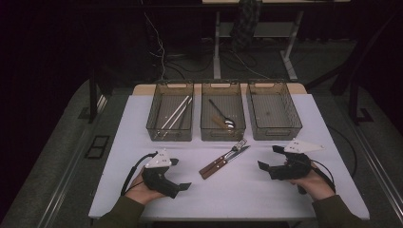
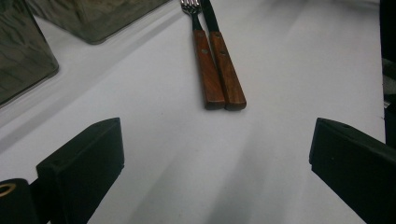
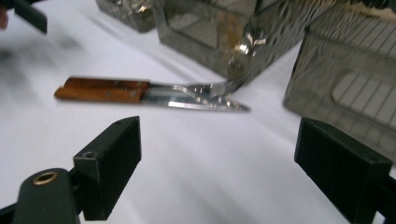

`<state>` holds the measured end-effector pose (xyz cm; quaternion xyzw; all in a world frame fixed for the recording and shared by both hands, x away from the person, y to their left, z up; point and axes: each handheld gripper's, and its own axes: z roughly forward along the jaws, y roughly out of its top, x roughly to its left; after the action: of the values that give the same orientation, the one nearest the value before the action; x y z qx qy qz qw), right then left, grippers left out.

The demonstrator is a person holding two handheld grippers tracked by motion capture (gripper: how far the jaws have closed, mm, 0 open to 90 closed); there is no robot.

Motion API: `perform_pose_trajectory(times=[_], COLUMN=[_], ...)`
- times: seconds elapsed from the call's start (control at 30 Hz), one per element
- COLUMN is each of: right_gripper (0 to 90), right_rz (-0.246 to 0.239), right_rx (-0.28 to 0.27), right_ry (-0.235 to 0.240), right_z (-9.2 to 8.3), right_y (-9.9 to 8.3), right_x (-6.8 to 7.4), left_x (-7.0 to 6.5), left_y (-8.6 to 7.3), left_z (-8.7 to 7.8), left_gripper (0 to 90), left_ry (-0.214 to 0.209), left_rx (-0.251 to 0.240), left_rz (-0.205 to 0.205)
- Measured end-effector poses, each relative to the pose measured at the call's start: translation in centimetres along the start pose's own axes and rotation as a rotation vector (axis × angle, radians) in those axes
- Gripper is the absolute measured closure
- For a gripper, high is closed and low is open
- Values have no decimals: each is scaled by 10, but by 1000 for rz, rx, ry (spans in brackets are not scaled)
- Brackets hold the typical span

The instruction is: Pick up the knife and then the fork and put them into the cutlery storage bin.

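The right gripper (image 1: 269,159), held in the person's right hand (image 1: 313,183) near the table's front right, had its jaws spread wide with nothing between them; in the right gripper view the two black pads stood far apart over bare tabletop. The left gripper (image 1: 181,174), in the left hand (image 1: 141,190) at the front left, was likewise spread and empty, its jaws framing open table in the left gripper view. Between the two grippers, apart from both, lay a fork (image 1: 224,156) and a knife (image 1: 227,159) side by side and touching along their length, each with a reddish-brown wooden handle set with small rivets and a bright steel working end; the handles pointed toward the person's left, the tines and blade toward the bins. Beyond them, on the white table (image 1: 266,194), stood three dark mesh bins in a row: the left bin (image 1: 154,124) held pale chopsticks (image 1: 176,112), the middle bin (image 1: 205,130) a spoon (image 1: 222,115), and the right bin (image 1: 293,124) stood beside it.
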<state>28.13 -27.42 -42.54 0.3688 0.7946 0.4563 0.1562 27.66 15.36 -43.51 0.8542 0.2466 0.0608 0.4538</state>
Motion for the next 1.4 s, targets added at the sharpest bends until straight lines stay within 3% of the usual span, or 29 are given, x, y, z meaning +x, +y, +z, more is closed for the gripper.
perform_pose_trajectory(times=[0.2,0.43,0.77,0.87,1.1,1.4], right_gripper=[141,141,141,141,141,142], right_rz=[-15,10,5,12,13,15], right_rx=[19,20,30,27,26,27], right_ry=[0,-10,-12,-15,-19,-22], right_z=[-9,-18,-16,-16,-17,-17], right_y=[-15,-25,-25,-25,-25,-25], right_x=[5,4,4,3,3,2], left_x=[-1,-3,-3,-4,-2,12], left_y=[4,15,40,47,66,85], left_z=[0,6,25,35,72,118], left_gripper=[18,85,428,547,757,888], left_ry=[26,53,53,29,37,66], left_rx=[0,21,11,11,79,136], left_rz=[-17,-30,-58,-71,-42,-21])
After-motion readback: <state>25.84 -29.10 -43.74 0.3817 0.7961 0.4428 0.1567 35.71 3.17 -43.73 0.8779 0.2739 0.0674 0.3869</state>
